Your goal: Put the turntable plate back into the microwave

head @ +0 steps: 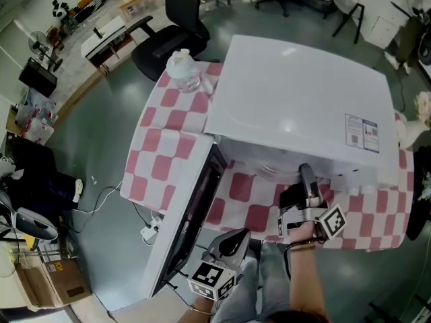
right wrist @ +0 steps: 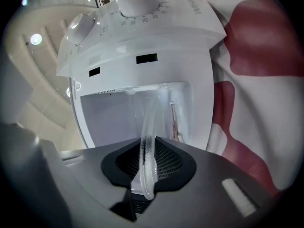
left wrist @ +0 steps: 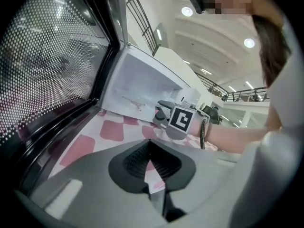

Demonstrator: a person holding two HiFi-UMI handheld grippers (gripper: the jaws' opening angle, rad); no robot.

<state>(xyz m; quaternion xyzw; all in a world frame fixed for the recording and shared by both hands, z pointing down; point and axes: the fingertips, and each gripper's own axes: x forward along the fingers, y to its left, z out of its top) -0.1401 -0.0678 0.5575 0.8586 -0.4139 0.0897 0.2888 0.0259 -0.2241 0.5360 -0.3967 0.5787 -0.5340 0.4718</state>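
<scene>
The clear glass turntable plate is held at the white microwave's open mouth.
Its near rim is pinched by the right gripper, the cavity lying straight ahead; the left gripper is closed on nothing.

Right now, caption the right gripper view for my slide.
Right gripper clamps the glass turntable plate by its rim, edge-on at the open microwave cavity.

Grey floor, apparently an office chair
</scene>
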